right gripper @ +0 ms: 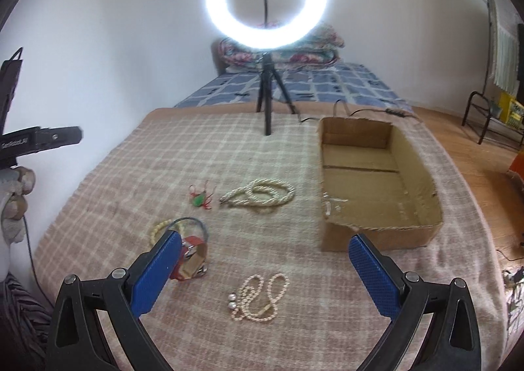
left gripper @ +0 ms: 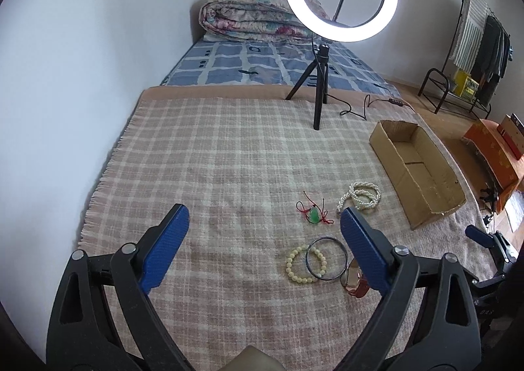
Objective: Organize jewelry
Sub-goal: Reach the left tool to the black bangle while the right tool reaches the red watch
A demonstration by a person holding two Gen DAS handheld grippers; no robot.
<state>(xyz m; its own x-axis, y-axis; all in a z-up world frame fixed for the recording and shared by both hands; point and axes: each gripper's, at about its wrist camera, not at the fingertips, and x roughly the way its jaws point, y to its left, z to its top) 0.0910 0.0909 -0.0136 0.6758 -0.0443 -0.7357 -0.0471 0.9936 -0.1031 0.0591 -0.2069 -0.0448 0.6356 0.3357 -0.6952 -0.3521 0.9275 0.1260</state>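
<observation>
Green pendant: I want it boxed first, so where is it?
In both views the green pendant lies on the plaid blanket, just left of the coiled pearl strand.

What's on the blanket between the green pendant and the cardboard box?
The coiled pearl necklace lies between the green pendant and the cardboard box, touching neither. The right wrist view shows it best.
</observation>
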